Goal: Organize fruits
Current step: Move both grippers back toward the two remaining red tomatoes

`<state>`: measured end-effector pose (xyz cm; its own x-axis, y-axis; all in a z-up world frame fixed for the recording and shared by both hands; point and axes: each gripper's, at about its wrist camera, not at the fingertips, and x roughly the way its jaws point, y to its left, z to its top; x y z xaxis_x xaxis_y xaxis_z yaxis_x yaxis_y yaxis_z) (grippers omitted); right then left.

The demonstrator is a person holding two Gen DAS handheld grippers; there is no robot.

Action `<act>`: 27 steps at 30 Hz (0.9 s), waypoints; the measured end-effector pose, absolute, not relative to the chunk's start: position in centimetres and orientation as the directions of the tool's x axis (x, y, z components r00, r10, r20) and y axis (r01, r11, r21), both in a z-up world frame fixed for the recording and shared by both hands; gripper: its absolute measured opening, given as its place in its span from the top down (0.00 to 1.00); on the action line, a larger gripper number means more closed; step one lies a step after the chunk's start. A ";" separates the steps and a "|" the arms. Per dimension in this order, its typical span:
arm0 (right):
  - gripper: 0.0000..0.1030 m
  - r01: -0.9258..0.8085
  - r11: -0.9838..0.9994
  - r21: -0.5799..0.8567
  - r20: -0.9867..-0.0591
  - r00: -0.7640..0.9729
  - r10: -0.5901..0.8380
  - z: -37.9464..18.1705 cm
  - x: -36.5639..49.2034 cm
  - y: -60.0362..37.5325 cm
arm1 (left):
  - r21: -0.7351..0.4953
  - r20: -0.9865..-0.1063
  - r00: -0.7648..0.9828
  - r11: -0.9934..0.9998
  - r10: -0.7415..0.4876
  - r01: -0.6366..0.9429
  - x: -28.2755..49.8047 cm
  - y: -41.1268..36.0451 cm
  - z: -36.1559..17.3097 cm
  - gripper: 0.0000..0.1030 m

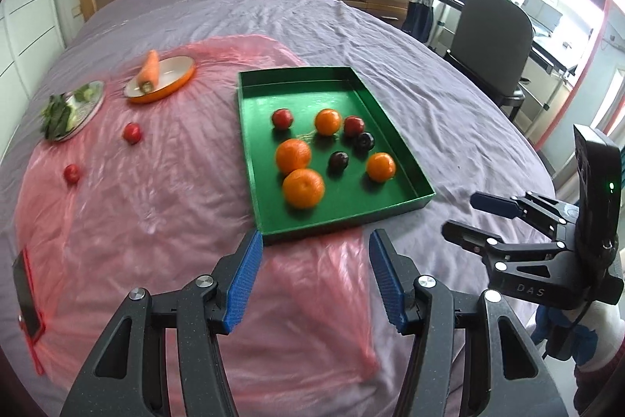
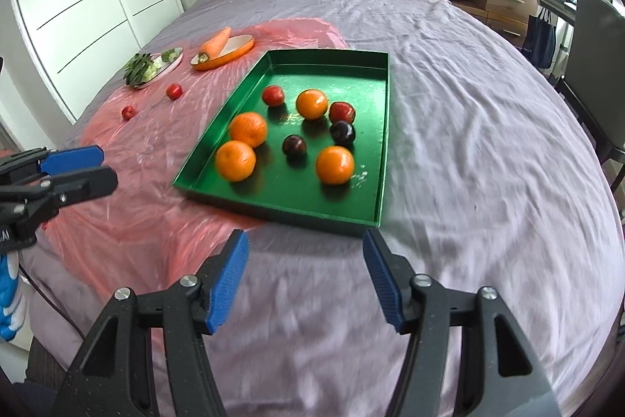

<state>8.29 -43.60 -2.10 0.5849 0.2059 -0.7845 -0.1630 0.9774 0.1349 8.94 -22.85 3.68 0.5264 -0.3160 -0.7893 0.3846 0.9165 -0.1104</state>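
Just ahead — green tray beyond hand-held gripper

Four oranges, two red fruits and two dark plums in one green tray at the middle of the bed. Two more small red fruits loose toward the left edge. Two plates beyond those, one carrot on the orange plate, leafy greens on the other.

A green tray in the middle holds oranges and plums. Two red fruits lie at the left.
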 end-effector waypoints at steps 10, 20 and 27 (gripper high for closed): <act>0.00 -0.206 0.972 0.118 -0.793 0.569 0.217 -2.1 4.8 -41.3 | -0.056 -0.773 0.589 0.950 -0.237 0.309 5.2 -18.1 3.6 0.46; 0.00 -0.240 0.963 0.124 -0.810 0.536 0.238 -2.8 2.2 -38.4 | -0.056 -0.776 0.603 0.972 -0.185 0.227 3.0 -13.0 2.2 0.39; 0.00 -0.284 0.951 0.125 -0.813 0.519 0.262 -2.7 1.2 -35.3 | -0.070 -0.769 0.616 0.981 -0.168 0.180 2.1 -9.2 1.8 0.25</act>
